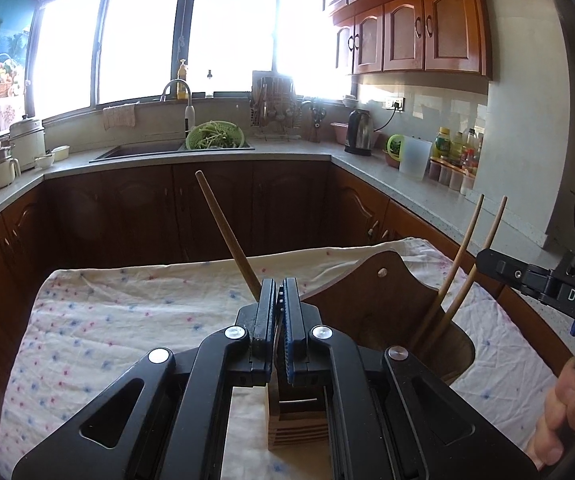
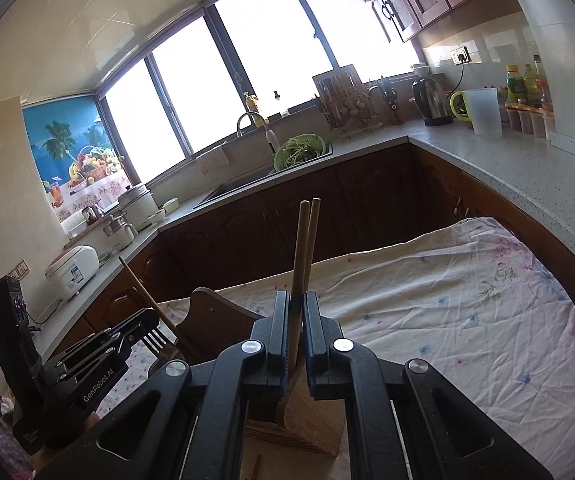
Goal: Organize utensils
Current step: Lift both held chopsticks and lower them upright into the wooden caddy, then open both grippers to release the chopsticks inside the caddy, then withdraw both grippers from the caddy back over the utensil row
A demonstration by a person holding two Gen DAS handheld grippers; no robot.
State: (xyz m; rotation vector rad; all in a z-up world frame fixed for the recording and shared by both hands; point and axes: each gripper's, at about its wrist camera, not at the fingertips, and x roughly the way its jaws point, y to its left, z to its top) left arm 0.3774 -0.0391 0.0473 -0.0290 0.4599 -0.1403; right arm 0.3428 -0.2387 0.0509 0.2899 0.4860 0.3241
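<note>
A: Where are the utensils?
B: Right tool (image 2: 296, 312) clenches two chopsticks (image 2: 303, 248), ends inside the wooden holder (image 1: 371, 288). Left tool (image 1: 278, 292) grips a fork (image 2: 155, 340) beside the holder.
A: What's left?
B: Probably releasing both.

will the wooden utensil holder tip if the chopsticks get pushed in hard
Possibly. The wooden utensil holder looks tall with a high back and stands on loose, wrinkled cloth, so a sideways shove may rock it. The chopsticks look stiff and would pass force straight on.
</note>
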